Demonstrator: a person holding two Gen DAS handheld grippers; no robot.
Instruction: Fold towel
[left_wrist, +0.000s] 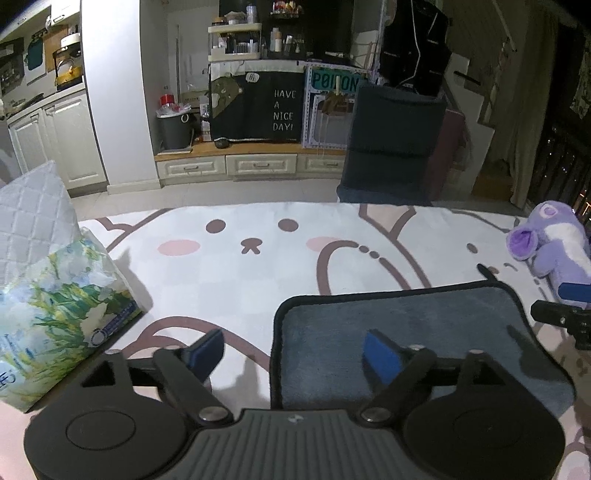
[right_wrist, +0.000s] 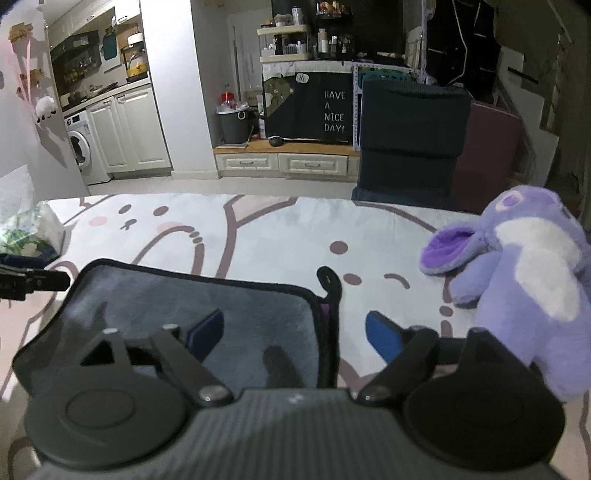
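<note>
The left gripper (left_wrist: 293, 350) is matte black: a ribbed grey-black body, two round discs at its sides, and angled link arms with silver screws. Its fingers (left_wrist: 382, 356) carry blue pads. The right gripper (right_wrist: 293, 332) has the same build.

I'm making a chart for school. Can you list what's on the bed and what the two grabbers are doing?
towel: grey towel lying flat on the bunny blanket
left gripper: open, over the towel's left edge
right gripper: open, over the towel's right edge
toy: purple plush toy, right of the towel
box: tissue box, left of the towel
</note>
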